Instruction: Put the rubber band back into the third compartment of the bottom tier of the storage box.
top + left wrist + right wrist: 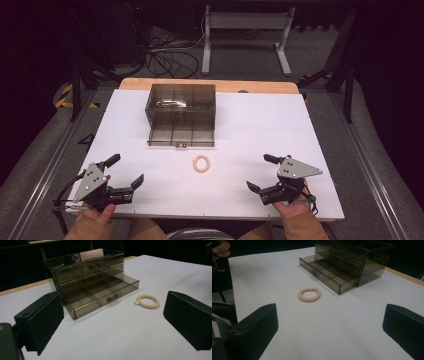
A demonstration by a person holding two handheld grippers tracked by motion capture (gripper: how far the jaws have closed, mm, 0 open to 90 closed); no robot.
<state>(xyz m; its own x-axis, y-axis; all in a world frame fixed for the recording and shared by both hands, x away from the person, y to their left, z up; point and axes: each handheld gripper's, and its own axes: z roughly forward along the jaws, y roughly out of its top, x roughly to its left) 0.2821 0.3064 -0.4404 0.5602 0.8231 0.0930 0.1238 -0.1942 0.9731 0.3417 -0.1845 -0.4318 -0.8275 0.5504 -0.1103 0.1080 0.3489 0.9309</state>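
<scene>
I hold both tongs near the front edge of the white counter (250, 125), one at each near corner. The left tongs (126, 171) stand wide open with nothing between the pads; the right tongs (261, 172) likewise stand wide open and empty.

The work item is a cream beaded bracelet (202, 163). It lies flat on the counter, between the two tongs and slightly farther out than both. As a closed ring it has no long axis, so the approach angle is not constrained by its shape. From the right tongs it lies to the left and a little far; from the left tongs it lies to the right and a little far. In the high view the right tongs appear somewhat nearer to it, so I judge the right hand the better choice for the pick-up.

Just beyond the bracelet stands a smoked transparent drawer organiser (181, 114) with its bottom drawer (180, 135) pulled out toward me; the drawer front is near the bracelet but apart from it. Nothing lies between either tongs and the bracelet. The open drawer is the only obstacle on the far side.
</scene>
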